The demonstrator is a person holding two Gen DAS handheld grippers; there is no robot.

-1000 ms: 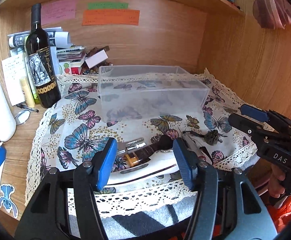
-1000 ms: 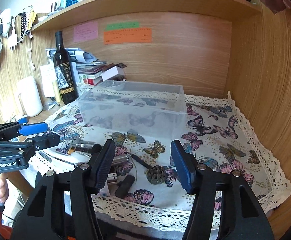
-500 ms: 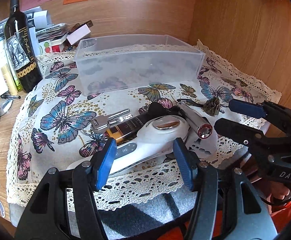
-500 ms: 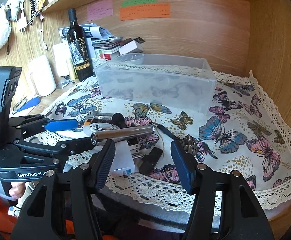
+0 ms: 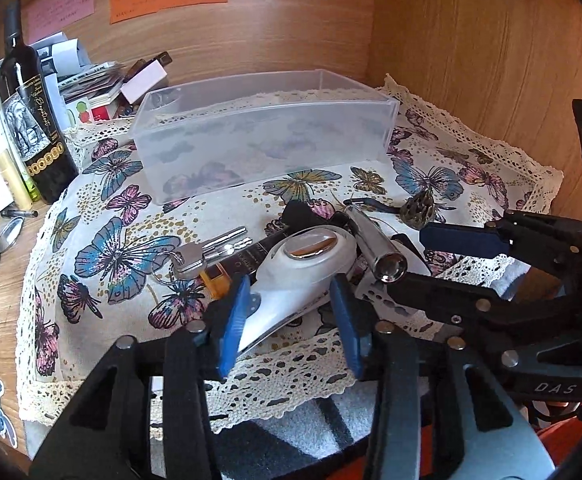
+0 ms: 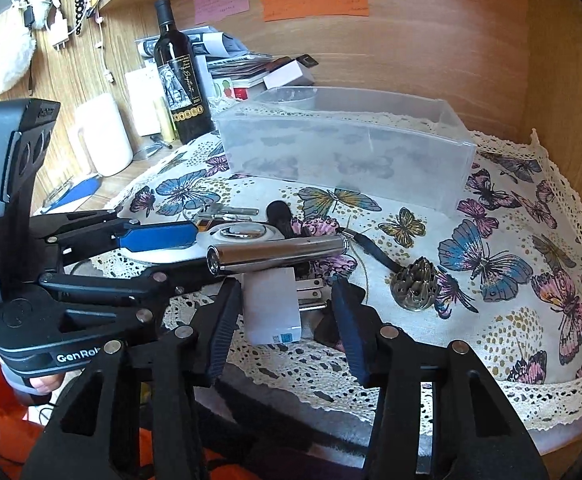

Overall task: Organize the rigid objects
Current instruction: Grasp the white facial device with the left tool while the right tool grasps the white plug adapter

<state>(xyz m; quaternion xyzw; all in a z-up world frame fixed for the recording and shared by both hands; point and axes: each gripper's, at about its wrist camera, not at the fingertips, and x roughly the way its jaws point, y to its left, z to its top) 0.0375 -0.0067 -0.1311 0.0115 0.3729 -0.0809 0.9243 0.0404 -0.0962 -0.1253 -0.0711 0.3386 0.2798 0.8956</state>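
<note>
Both grippers' fingers stand apart: the left gripper (image 5: 289,316) straddles the white handled tool (image 5: 291,280), the right gripper (image 6: 287,320) brackets the white charger block (image 6: 271,304), likely both bound for the empty clear bin (image 5: 263,136).

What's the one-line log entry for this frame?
left hand-held gripper: open, straddling white gadget | right hand-held gripper: open, around white block | bin: empty

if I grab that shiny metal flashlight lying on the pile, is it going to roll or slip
Probably both. The flashlight is a smooth, polished cylinder, so it looks slippery. It lies on its side across the white charger rather than flat on the cloth, so a nudge could roll it off.
</note>
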